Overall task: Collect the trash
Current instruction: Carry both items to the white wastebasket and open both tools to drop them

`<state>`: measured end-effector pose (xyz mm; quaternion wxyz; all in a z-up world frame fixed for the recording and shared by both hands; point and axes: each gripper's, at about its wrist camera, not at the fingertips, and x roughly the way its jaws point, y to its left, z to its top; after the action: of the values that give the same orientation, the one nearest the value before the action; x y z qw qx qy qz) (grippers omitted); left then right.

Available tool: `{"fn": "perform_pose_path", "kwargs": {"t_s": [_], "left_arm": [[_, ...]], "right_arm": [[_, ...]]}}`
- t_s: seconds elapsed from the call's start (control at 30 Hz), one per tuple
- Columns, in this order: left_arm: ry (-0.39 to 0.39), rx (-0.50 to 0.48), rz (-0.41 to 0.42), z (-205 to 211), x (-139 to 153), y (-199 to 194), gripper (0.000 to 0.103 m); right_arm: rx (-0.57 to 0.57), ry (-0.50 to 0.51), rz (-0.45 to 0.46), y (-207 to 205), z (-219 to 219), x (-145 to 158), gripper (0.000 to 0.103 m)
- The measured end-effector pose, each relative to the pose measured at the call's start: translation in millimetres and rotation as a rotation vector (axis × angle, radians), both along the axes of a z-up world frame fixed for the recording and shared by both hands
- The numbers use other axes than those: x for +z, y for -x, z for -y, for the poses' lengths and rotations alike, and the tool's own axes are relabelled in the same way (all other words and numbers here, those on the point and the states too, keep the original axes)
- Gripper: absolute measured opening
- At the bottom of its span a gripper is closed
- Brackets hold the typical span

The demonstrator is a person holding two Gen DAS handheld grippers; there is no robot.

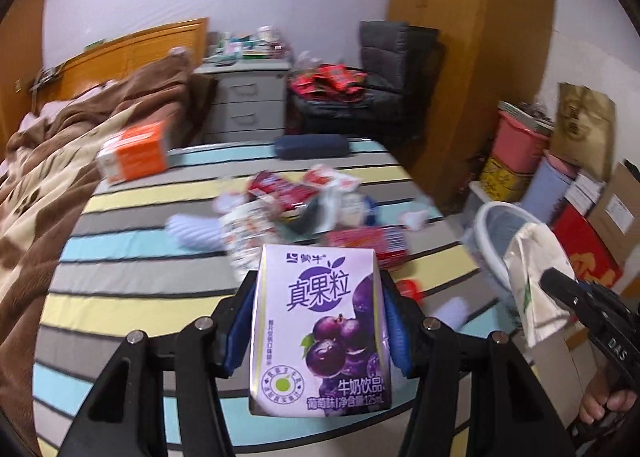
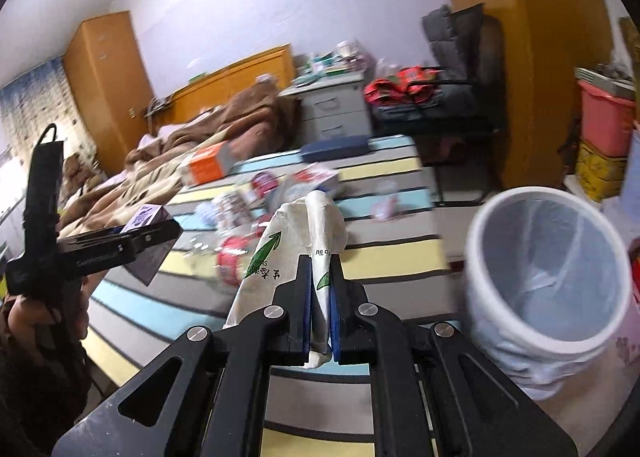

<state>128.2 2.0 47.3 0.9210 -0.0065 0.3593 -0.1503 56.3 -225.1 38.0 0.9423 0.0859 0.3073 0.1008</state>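
My left gripper (image 1: 318,281) is shut on a purple grape milk-drink carton (image 1: 320,337), held upright above the striped bedsheet (image 1: 132,257). My right gripper (image 2: 320,263) is shut on a crumpled white paper wrapper with green print (image 2: 296,233), also lifted off the bed. That wrapper (image 1: 534,277) shows at the right of the left wrist view, beside the white bin (image 1: 490,225). In the right wrist view the lined bin (image 2: 476,257) stands at the right, off the bed's edge. A pile of wrappers and packets (image 1: 296,201) lies on the sheet beyond the carton.
An orange box (image 1: 136,155) and a dark blue case (image 1: 310,147) lie at the far side of the bed. A brown blanket (image 1: 48,177) covers the left. Boxes and a pink tub (image 1: 520,145) crowd the floor behind the bin. A person's hand (image 1: 604,401) holds the right gripper.
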Motion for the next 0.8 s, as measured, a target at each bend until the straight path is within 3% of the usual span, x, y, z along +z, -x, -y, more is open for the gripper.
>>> {"fn": "perform_pose_path", "kwargs": {"t_s": [0.47,0.8], "left_arm": [[0.038,-0.293,-0.01,149.2,12.5,-16.8,0.059],[-0.004,-0.441,-0.068,249.7,-14.1,-21.8,0.059]], "right_arm": [[-0.27,0.059,-0.029,0.2,94.1,-2.8,0.007],[-0.353,0.08,-0.136,-16.4,145.7,-30.2,0.007]]}}
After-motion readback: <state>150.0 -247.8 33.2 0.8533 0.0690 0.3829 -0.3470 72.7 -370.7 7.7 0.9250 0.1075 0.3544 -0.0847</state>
